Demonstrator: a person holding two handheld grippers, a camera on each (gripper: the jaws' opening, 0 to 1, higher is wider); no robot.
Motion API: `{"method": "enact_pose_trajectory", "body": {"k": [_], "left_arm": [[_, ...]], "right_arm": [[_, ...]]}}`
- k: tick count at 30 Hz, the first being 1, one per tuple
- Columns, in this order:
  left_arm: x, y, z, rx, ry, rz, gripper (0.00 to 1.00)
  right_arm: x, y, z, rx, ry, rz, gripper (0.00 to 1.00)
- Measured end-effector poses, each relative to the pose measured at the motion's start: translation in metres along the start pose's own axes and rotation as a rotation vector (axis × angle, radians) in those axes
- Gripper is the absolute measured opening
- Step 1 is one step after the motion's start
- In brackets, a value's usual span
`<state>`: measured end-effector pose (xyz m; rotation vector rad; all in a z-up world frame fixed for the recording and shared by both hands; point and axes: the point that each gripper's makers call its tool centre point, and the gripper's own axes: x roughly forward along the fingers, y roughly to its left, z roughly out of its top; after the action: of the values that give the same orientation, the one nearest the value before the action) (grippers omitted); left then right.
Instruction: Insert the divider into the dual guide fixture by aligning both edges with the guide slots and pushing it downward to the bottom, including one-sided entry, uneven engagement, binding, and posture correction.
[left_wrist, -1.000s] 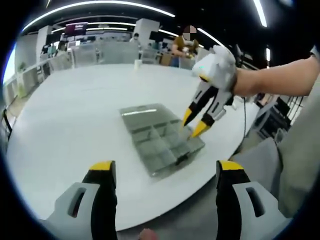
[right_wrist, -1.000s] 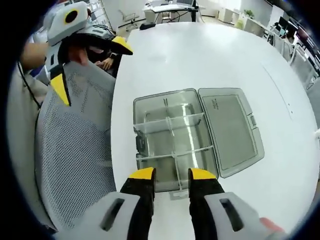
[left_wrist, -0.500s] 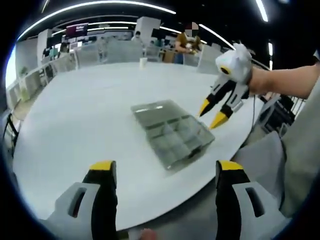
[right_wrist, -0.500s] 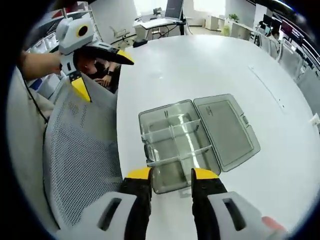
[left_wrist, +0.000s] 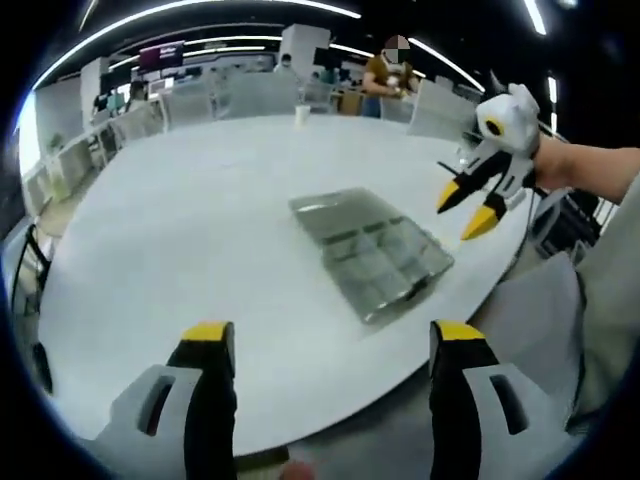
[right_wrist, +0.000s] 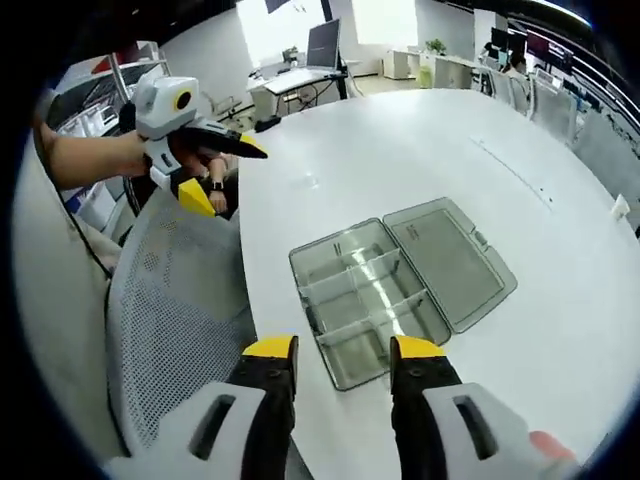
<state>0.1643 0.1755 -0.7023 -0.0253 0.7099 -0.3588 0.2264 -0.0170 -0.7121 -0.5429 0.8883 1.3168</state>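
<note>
Fixture flat on table, lid open — both grippers spread, empty.

Bright, even light from ceiling strips; tabletop nr washed-out white, faint shadows. Strong fisheye bend at edges. Slight overall softness; window glare upper centre, right gripper view.

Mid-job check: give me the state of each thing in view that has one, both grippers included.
Clear plastic compartment box: open, flat on the white table, near its edge.
Box's hinged lid: swung fully back, lying flat beside the tray.
Clear dividers inside the box: standing upright in their slots.
Left gripper: open, empty, off the table edge.
Right gripper: open, empty, above the box's near end.
Grey mesh chair: unoccupied, beside the table.
</note>
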Motion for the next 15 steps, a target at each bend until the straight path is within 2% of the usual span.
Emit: {"method": "enact_pose_trajectory", "body": {"k": [6, 15], "left_arm": [[-0.003, 0.015, -0.006, -0.007, 0.026, 0.032, 0.75], [-0.003, 0.033, -0.011, -0.009, 0.052, 0.065, 0.75]], "right_arm": [[-0.003, 0.005, -0.007, 0.021, -0.015, 0.002, 0.36], [-0.010, 0.011, -0.008, 0.040, -0.048, -0.001, 0.38]]}}
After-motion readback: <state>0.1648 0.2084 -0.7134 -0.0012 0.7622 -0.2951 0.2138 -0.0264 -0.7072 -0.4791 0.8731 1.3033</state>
